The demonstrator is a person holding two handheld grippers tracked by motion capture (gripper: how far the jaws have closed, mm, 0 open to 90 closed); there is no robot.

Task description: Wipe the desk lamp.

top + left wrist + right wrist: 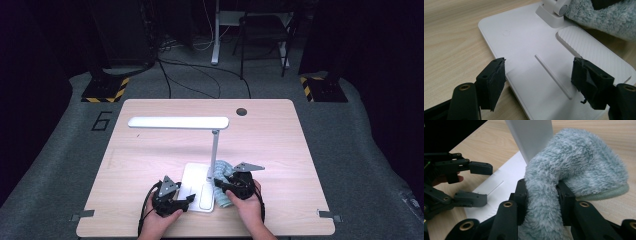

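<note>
Wooden table [150, 165], claw-pinched fluffy cloth [574, 170]

One lamp [200, 150], one cloth [222, 172], two grippers [190, 199]

Left gripper [186, 199]: black, angular body; grey three-cornered plate on top; black cable looped out behind it.
Right gripper [219, 185]: black body; grey three-cornered plate; dark cable running back along the wrist.
Jaws: two flat black bars each, ending in blocky black pads with worn, ragged edges.
Fasteners: brass-coloured ringed holes in the bars; small dark screws on the pads.
Forearms: bare, no sleeves.
</note>
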